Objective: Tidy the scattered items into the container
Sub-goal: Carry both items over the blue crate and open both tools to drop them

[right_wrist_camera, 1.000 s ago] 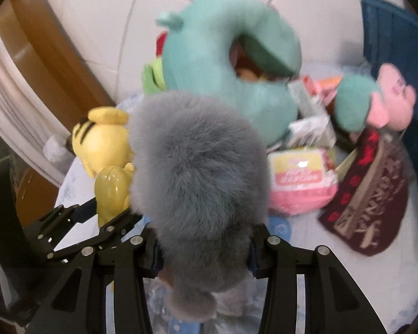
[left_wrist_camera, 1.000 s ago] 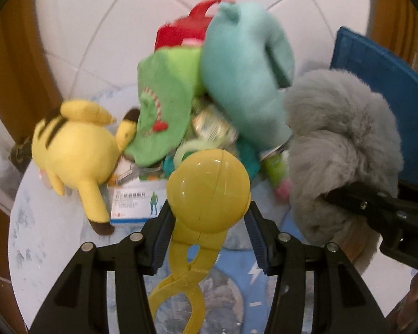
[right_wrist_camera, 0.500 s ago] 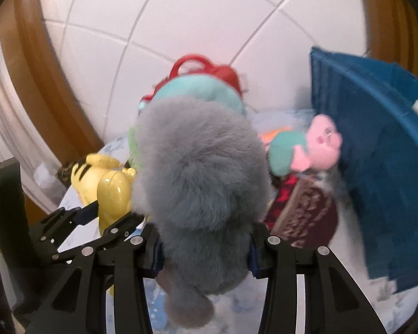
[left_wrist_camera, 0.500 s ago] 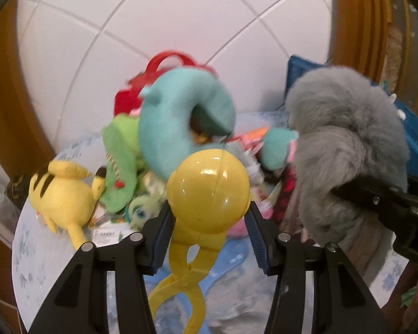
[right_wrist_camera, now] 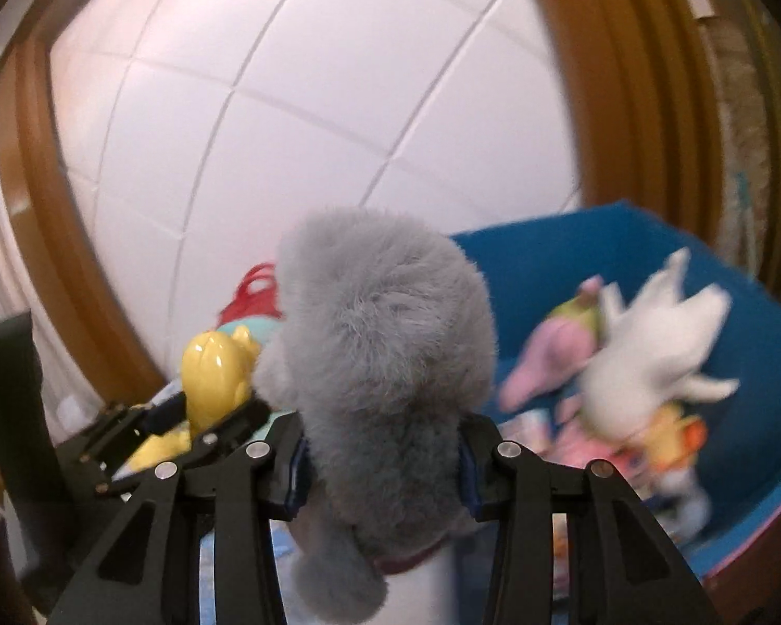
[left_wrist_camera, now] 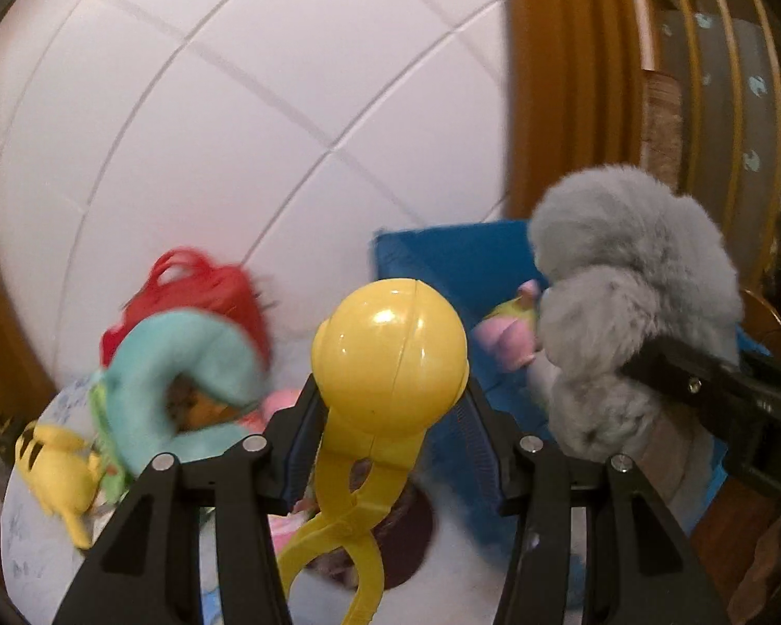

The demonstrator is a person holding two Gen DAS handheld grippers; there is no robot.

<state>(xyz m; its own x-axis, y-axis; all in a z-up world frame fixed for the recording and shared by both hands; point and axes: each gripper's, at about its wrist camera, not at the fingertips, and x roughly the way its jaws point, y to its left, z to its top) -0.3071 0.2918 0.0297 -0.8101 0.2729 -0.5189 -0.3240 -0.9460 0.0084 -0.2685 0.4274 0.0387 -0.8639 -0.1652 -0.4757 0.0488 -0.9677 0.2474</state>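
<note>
Left wrist view, from the left edge: yellow striped plush (left_wrist_camera: 57, 461) low at the lower left, lying on the pale table (left_wrist_camera: 31, 547), blurred. Just right of it, a teal curved plush (left_wrist_camera: 182, 364) arching over a green toy, with a red bag (left_wrist_camera: 203, 286) behind, against the white tiled wall (left_wrist_camera: 208, 130). Centre frame: left gripper (left_wrist_camera: 388, 416) closed narrow on the yellow ball-headed tongs (left_wrist_camera: 388, 344), both pads pressing the round head, scissor handles hanging down between the black fingers. Behind and right of centre, the blue container (left_wrist_camera: 442, 255), a pink toy (left_wrist_camera: 510, 336) visible over its near wall. Right side: grey fluffy plush (left_wrist_camera: 630, 302) clamped in the other black gripper, which enters from the right edge.

Right wrist view, from the left edge: wooden frame (right_wrist_camera: 41, 234) curving along the left, then the left gripper low left, carrying the yellow tongs (right_wrist_camera: 218, 364). Centre: right gripper (right_wrist_camera: 380, 463) pinched narrow on the grey fluffy plush (right_wrist_camera: 385, 344), fur bulging above and below the pads. Right half: blue container (right_wrist_camera: 546, 255) open toward the camera, holding a pink toy (right_wrist_camera: 546, 359), a white plush (right_wrist_camera: 651, 338) and blurred orange and pink items at its floor. Both carried toys outside the container, short of its near wall.
</note>
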